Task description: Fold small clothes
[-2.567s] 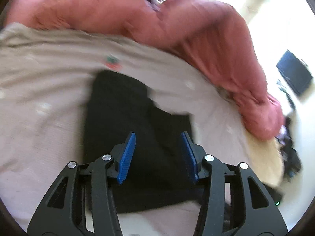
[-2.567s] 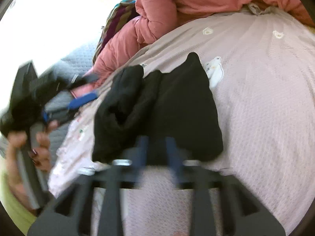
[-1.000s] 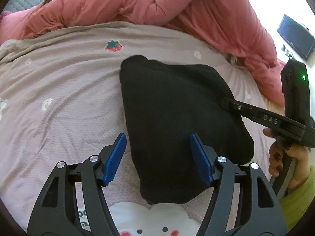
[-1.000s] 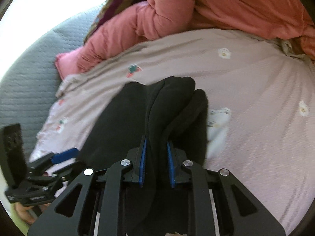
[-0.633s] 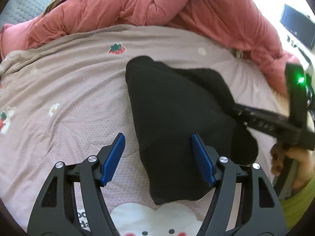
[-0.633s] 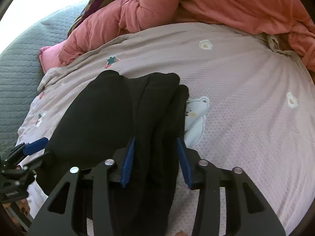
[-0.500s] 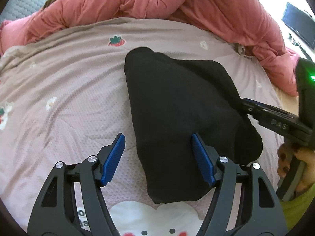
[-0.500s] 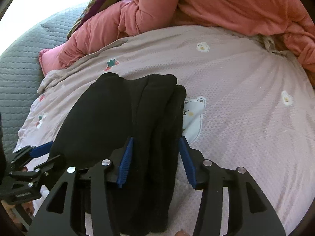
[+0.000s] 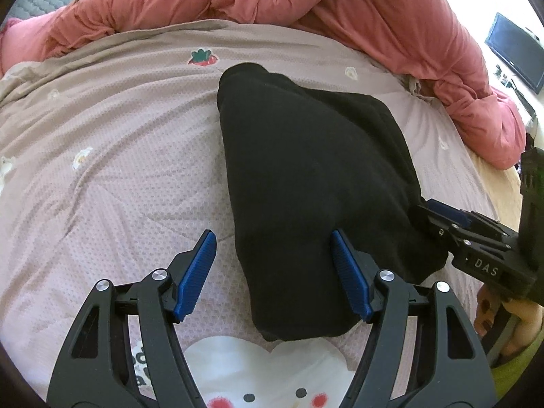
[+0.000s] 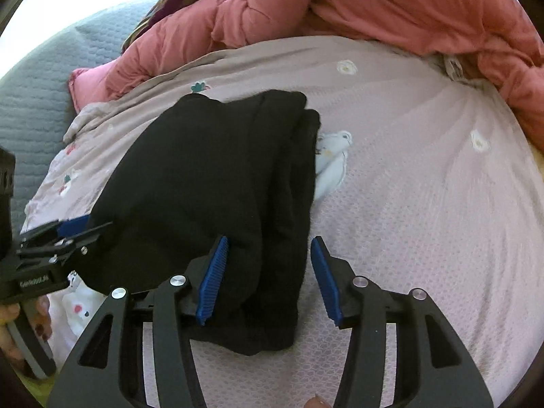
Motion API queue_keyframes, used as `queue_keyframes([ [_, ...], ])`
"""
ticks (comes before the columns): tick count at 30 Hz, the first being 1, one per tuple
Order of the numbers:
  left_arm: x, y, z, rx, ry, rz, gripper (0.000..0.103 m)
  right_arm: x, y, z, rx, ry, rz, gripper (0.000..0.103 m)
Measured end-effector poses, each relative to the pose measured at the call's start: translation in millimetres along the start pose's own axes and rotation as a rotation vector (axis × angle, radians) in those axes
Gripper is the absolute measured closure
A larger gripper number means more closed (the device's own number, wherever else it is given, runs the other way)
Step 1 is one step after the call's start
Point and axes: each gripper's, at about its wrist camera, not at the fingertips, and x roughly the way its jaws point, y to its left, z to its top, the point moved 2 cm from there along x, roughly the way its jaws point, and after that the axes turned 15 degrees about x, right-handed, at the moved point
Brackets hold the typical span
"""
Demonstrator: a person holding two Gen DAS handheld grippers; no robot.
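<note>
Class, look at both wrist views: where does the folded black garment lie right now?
The black garment lies mid-frame on the pale pink blanket, below the strawberry print; in the right wrist view its right edge overlaps a white bear print.

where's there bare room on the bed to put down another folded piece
Bare pink dotted bedspread lies right of the folded black garment, up to the rumpled coral duvet. Another patch lies on the garment's left. Its near end is crowded.

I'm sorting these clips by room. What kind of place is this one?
Most likely a bedroom: a black garment lies on a bed's cartoon-print pink cover, with a bunched salmon-pink duvet behind and a grey quilted headboard or cushion.
</note>
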Motion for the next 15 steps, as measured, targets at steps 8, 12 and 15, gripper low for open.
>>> queue_keyframes([
  [8,-5,2,-7,-0.022,-0.01,-0.017,0.041,-13,4,-4,-0.001,-0.03,-0.012,0.043],
  [12,-10,3,-11,-0.025,-0.015,-0.011,0.04,-23,1,-7,0.01,-0.044,-0.025,0.034],
  [15,-13,2,-15,-0.031,-0.015,-0.015,0.04,-34,0,-11,0.014,-0.062,-0.033,0.027],
])
